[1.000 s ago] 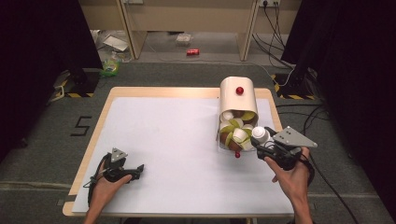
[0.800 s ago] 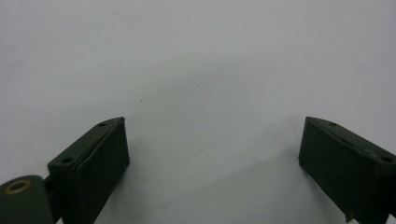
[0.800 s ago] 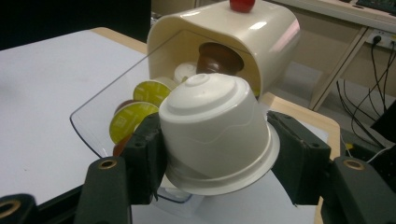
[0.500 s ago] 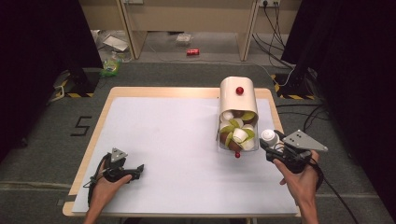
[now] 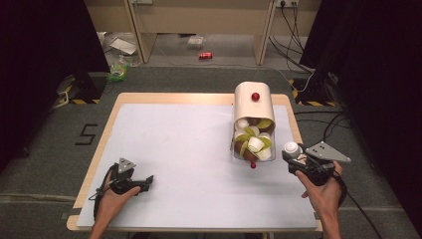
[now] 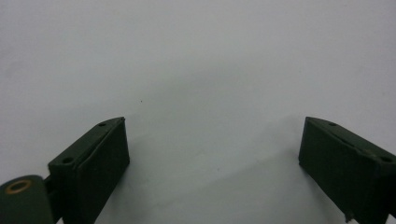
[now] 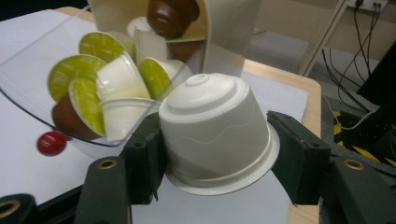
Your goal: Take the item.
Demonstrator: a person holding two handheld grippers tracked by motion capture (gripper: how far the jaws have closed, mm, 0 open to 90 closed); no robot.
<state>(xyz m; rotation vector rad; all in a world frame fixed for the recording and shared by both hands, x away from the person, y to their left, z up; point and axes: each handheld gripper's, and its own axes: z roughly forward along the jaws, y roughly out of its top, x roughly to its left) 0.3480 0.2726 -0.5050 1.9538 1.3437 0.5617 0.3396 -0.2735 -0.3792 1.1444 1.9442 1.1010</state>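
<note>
A cream capsule dispenser (image 5: 254,102) with a red knob lies on the white table mat (image 5: 189,149). Its clear drawer (image 5: 252,144) is pulled out and holds several white, green-lidded and brown capsules (image 7: 100,79). My right gripper (image 5: 294,155) is just right of the drawer, near the table's right edge. It is shut on a white capsule (image 5: 290,148), which sits dome-up between the jaws (image 7: 210,121). My left gripper (image 5: 148,179) rests at the front left of the mat, its jaws wide apart over bare mat (image 6: 212,93) with nothing between them.
A small red knob (image 5: 253,165) marks the drawer's front end. The wooden table edge (image 5: 296,130) runs close by the right gripper. Cables (image 5: 338,119), a red can (image 5: 205,55) and a green object (image 5: 118,72) lie on the floor beyond.
My right gripper has carried the white capsule rightward and slightly down, away from the drawer toward the table's right edge. The left gripper has stayed put.
</note>
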